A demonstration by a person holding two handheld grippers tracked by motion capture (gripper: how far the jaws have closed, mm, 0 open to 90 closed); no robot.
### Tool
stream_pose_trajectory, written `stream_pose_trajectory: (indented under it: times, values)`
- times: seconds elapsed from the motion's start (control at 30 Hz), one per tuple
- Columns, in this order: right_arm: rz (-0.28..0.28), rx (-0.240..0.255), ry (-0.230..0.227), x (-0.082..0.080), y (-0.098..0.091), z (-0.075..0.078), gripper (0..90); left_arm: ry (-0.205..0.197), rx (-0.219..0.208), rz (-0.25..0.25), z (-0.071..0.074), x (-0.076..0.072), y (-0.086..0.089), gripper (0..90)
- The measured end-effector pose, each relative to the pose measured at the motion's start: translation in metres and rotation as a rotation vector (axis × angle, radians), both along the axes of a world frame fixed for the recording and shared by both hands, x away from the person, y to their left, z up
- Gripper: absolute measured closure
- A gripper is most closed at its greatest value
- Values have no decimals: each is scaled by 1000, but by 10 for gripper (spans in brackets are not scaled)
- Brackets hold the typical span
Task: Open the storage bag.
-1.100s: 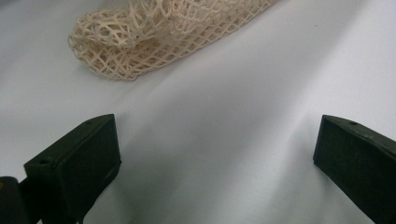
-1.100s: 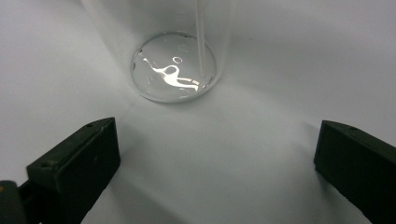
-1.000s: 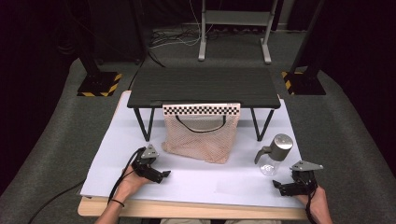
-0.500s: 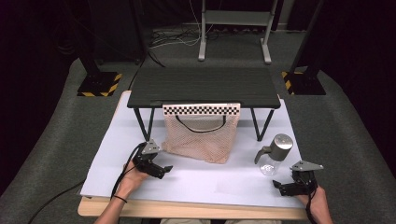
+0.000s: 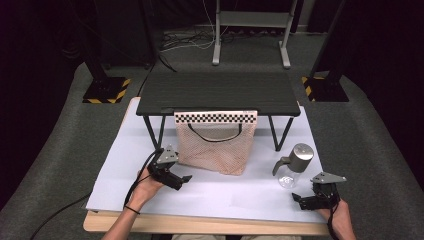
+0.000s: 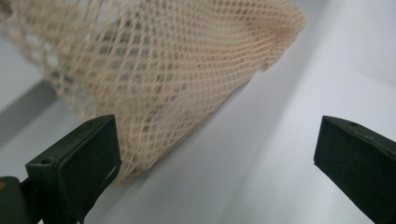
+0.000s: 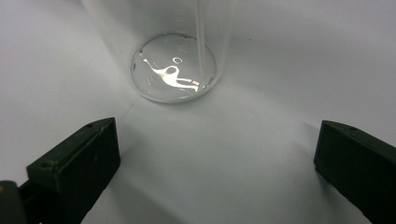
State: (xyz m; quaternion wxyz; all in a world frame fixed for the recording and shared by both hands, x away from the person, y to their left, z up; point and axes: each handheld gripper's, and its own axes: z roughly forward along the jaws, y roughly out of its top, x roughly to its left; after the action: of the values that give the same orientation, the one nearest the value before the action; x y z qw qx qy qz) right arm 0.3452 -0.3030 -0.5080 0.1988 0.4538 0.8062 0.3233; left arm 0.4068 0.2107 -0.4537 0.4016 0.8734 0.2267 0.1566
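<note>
Since the earlier frame, the left tool (image 5: 184, 178) has been brought beside the mesh bag (image 5: 215, 145), jaws apart. The right tool (image 5: 298, 198), also apart, is aimed at the bottle (image 5: 294, 165). Closing on the bag's edge is judged next.

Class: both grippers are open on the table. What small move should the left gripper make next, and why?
Probably ease the left gripper forward to the mesh bag. Its jaws are open, and the bag's lower edge lies just ahead by one jaw, not yet between them. The right gripper waits open near the bottle.
</note>
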Motion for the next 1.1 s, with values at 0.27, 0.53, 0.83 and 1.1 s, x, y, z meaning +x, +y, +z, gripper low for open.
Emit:
stream_pose_trajectory:
  times: [0.27, 0.53, 0.83, 1.1]
  values:
    - [0, 2, 2, 0, 0, 0, 0, -18, -21, -23, 10, 0, -8, 3]
    - [0, 2, 3, 0, 0, 0, 0, -41, -47, -39, 19, 2, -12, 2]
    - [0, 2, 3, 0, 0, 0, 0, -10, -62, -40, 25, 7, -18, 2]
    - [0, 2, 3, 0, 0, 0, 0, -10, -51, -35, 30, 12, -24, 3]
